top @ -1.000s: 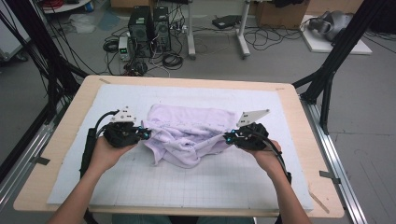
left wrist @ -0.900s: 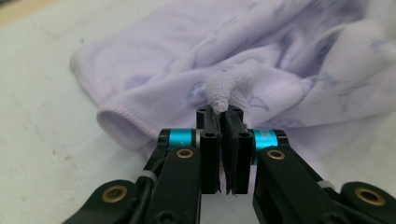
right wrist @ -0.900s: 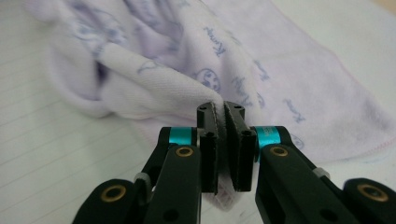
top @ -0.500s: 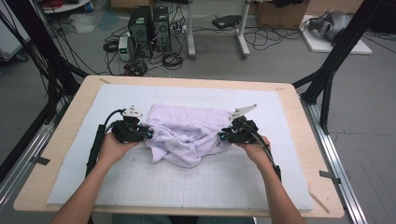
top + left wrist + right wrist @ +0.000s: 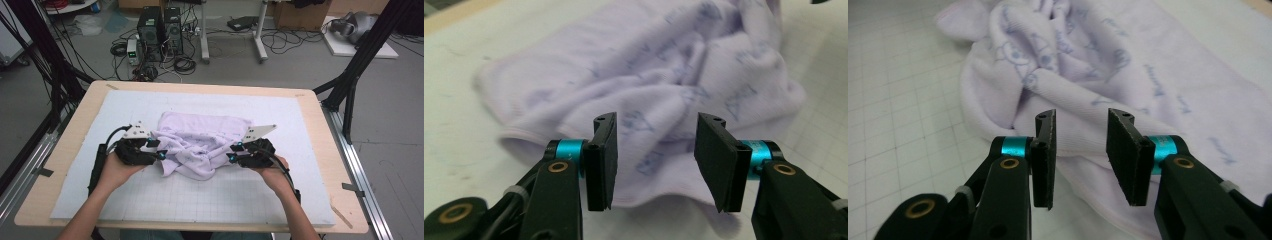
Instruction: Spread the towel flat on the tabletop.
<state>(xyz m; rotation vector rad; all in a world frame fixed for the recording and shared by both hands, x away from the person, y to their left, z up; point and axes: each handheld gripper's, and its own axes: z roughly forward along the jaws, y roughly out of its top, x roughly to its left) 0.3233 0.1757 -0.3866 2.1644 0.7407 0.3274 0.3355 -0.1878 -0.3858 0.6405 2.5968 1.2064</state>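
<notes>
Lilac crumpled cloth point(image 5: 200, 144), long axis across the table, between both just-opened, empty hand-held grippers, left point(image 5: 156, 149) and right point(image 5: 233, 152).

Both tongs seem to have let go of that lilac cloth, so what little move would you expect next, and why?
Probably a short pull back from the crumpled lilac cloth to pick a fresh hold. The left tongs and right tongs have just been opening; their pads stand apart with nothing pinched, the cloth lying just beyond them. It is still bunched on the white mat, so new grip points at its edges seem needed.
</notes>
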